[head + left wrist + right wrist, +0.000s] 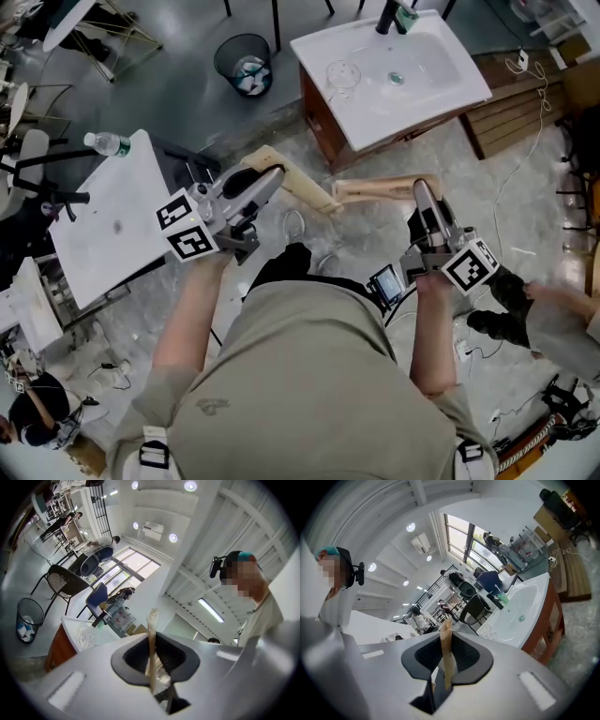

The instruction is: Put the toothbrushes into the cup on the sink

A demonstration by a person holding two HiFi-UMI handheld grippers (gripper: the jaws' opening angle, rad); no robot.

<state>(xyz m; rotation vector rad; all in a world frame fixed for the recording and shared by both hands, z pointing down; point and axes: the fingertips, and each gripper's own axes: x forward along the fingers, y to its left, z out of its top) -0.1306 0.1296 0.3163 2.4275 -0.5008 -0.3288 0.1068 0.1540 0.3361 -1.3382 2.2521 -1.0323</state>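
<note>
Toothbrushes (pixel 305 190) sit clamped, one in each hand-held gripper (pixel 270 183).

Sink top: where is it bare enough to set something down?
Bare: the sink along its front and right rim, and around the drain. Crowded: the back edge, with faucet and green container; the cup fills the left side.

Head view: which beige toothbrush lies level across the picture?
The beige toothbrush in the right gripper; the left gripper's toothbrush slants down towards it.
</note>
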